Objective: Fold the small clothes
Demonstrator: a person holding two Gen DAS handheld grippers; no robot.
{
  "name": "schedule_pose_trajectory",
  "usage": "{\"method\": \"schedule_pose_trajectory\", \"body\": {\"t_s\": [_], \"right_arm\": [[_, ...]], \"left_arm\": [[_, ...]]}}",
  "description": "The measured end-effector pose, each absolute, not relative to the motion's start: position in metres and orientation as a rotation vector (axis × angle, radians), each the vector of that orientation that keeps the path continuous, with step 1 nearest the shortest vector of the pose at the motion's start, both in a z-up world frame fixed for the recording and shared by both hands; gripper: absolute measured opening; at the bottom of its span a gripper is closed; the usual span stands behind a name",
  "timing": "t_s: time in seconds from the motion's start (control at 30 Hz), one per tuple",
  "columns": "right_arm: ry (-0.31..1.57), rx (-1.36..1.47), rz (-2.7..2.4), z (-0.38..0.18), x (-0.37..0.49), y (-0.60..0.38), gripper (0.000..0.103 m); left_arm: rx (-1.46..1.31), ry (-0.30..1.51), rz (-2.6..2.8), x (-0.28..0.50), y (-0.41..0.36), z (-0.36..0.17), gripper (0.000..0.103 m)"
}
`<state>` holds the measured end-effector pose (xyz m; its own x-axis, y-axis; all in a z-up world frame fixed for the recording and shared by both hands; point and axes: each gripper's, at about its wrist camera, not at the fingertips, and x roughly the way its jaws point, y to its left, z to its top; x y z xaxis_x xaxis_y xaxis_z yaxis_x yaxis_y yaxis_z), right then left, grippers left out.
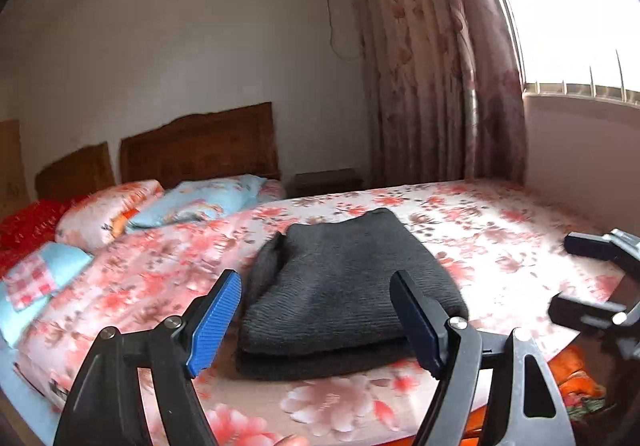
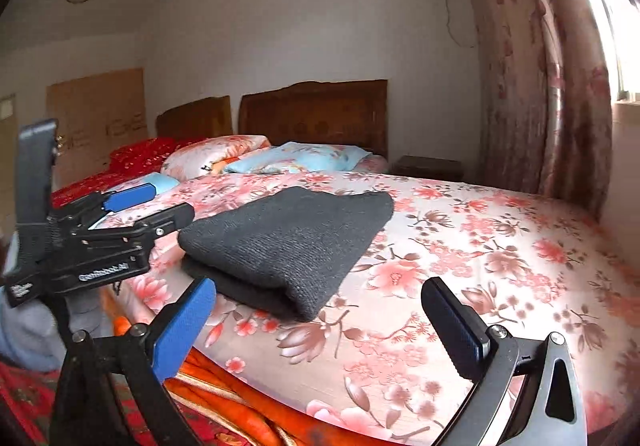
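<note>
A dark grey knitted garment lies folded in a neat rectangle on the floral bedspread, near the bed's front edge. It also shows in the right wrist view. My left gripper is open and empty, its blue-padded jaws standing either side of the garment's near edge, a little above it. My right gripper is open and empty, to the right of the garment over the bedspread. Each gripper shows in the other's view: the right one and the left one.
Several pillows lie at the head of the bed by wooden headboards. A curtain and a bright window stand at the far right. An orange blanket hangs below the bed's front edge.
</note>
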<state>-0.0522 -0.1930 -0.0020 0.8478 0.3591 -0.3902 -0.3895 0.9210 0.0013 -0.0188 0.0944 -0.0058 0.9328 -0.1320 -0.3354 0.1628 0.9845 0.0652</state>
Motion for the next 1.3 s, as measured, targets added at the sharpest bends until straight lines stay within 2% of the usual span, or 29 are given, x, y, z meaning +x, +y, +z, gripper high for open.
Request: {"method": "schedule_pose_trajectory", "body": {"t_s": [0.37,1.3], "right_arm": [[0.453,-0.138,0.408,-0.013,-0.044,-0.18,0.103],[0.478,-0.165,0.425,-0.018,-0.041,-0.172,0.103]], "left_arm": [[0.005,0.447,-0.08,-0.006,0.109,-0.027,0.078],[0.0,0.46,-0.083,-0.006,0.107,-0.029,0.078]]}}
